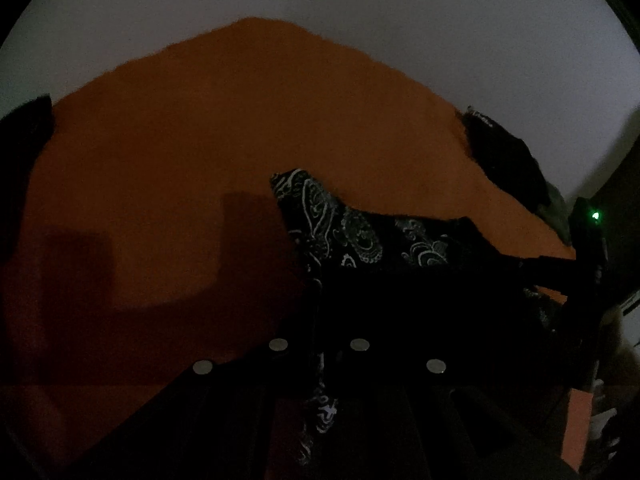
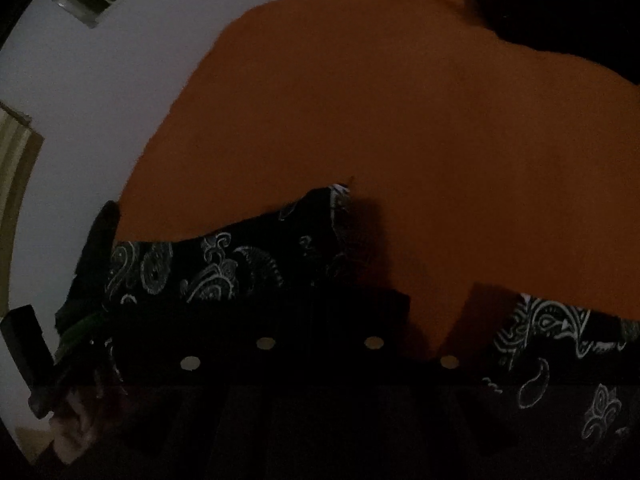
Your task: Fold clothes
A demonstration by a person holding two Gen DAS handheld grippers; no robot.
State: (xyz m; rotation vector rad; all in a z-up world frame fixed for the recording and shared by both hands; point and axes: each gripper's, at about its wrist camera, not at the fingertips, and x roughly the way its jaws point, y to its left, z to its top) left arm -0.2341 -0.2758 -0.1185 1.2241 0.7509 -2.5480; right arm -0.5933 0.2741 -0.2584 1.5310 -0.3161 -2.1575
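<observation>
no brand, label or writing could be read anywhere; both views were very dim. in the left wrist view an orange cloth (image 1: 200, 152), matte and smooth, covered the tabletop, its far corner rising against a pale wall (image 1: 400, 20). a black garment with white paisley print (image 1: 352, 232) lay on the orange to the right of centre, thin and soft, and a strip of it ran down between the fingers of the left tongs (image 1: 320, 344), which seemed clamped on it, though darkness hid the tips. further right a green light (image 1: 595, 215) glowed on a dark device. in the right wrist view the same garment (image 2: 208, 264) crossed the lower frame on the orange cloth (image 2: 400, 120); the right tongs (image 2: 320, 340) were lost in blackness, so i could not tell their state.
</observation>
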